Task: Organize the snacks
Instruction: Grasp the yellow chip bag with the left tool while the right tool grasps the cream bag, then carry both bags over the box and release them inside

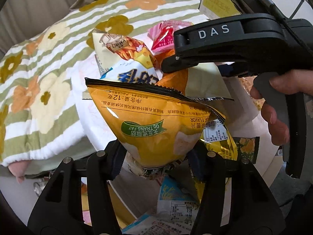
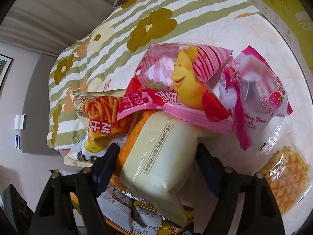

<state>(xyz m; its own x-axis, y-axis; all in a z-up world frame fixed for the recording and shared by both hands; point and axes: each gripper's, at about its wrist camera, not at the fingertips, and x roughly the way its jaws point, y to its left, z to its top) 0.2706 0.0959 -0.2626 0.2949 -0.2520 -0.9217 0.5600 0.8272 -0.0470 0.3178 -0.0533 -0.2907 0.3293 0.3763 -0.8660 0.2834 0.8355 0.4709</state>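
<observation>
My left gripper [image 1: 156,156] is shut on a yellow chip bag [image 1: 154,121] and holds it above the snack pile on the white round table [image 1: 88,101]. My right gripper [image 2: 158,162] straddles a pale yellow cake packet [image 2: 156,152] with orange backing; its fingers stand at the packet's two sides, and whether they press it I cannot tell. In the left wrist view the right gripper's black body [image 1: 225,47] reaches over the pile. A pink marshmallow bag [image 2: 176,82] lies on the cake packet's far end. A cheese stick bag [image 2: 101,113] lies to its left.
A strawberry snack packet [image 2: 260,96] and a clear bag of yellow snacks [image 2: 287,178] lie to the right. A green-yellow box [image 2: 277,5] stands at the far right. A flowered striped quilt [image 1: 39,74] lies beyond the table. More packets [image 1: 176,201] lie below my left gripper.
</observation>
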